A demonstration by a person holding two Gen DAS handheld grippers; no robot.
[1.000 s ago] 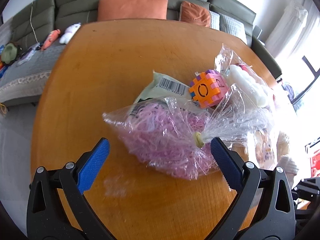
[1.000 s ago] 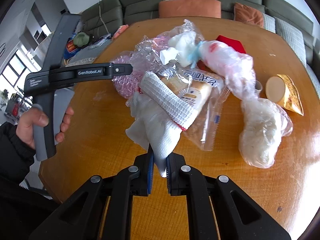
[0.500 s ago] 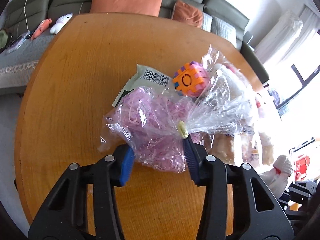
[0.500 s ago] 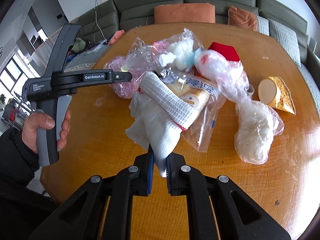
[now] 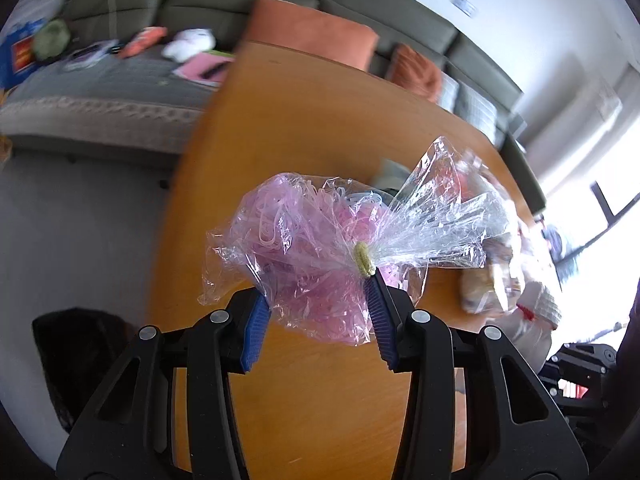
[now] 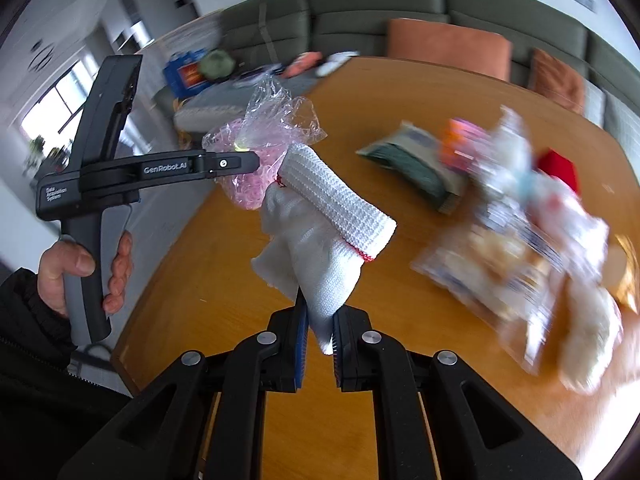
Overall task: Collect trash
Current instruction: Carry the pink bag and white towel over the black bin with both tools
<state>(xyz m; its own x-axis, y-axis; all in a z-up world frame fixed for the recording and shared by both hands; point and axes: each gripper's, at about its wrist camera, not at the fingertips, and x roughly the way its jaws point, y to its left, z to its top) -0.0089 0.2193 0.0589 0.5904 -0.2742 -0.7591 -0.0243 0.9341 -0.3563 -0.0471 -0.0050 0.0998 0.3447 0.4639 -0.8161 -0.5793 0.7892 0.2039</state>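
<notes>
Two items of trash are already lifted, one in each tool. The right tool (image 6: 320,340) is clamped on the fingertip end of a white knitted glove (image 6: 320,240), which hangs clear of the desk (image 6: 240,280). The left tool (image 5: 316,320) is clamped across a clear bag of pink strands (image 5: 308,252), tied off with a yellowish band (image 5: 364,258); the bag is raised above the desk near its edge. In the right wrist view a hand (image 6: 80,276) grips the left tool's handle. No bin or collection container can be identified in either view; a dark shape on the floor at the lower left of the left wrist view is too unclear to name. Remaining on the desk, farther out: a green snack packet (image 6: 412,164), an orange-and-purple block (image 6: 460,140), and a blurred heap of clear bags and wrappers (image 6: 532,240) with a red object (image 6: 560,168) behind it. Judgement: the task is in an early-to-middle stage, with two pieces held but not yet deposited and most of the pile still to be collected. Beyond the desk stands a green sofa (image 6: 360,8) with orange cushions.
</notes>
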